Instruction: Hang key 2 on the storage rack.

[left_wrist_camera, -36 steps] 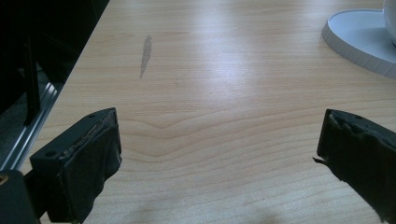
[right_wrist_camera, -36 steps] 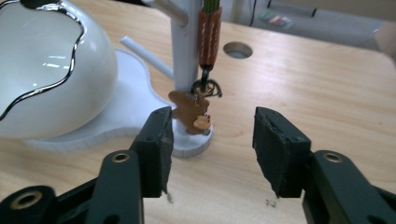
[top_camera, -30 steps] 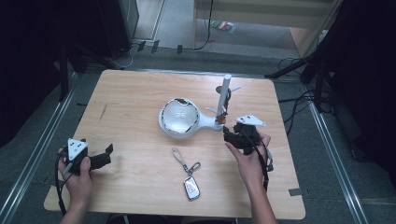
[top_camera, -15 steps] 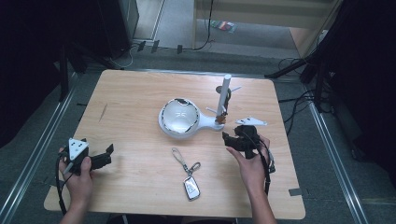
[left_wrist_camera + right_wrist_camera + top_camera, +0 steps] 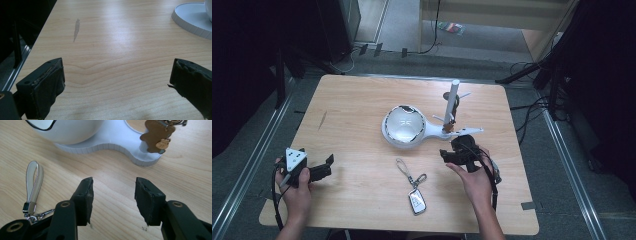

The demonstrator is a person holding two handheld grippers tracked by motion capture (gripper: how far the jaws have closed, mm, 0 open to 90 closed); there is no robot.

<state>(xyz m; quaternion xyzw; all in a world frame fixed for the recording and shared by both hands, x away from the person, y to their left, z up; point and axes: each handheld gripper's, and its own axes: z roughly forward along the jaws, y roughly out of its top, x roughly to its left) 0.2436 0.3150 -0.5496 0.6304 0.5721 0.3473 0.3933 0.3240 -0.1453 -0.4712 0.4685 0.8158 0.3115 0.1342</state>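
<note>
Compared with a second ago: right tool (image 5: 451,154) sitting slightly nearer and more to the left, jaws just closing somewhat yet gaping, gripping nothing, pointing at bare wood right of the key fob (image 5: 416,200) with its strap (image 5: 34,181). Left tool (image 5: 323,169) resting unmoved, gaping wide and gripping nothing. White stand (image 5: 404,126) staying mid-tabletop (image 5: 357,107). Lying around: grey floor, cables, dark surroundings.
</note>
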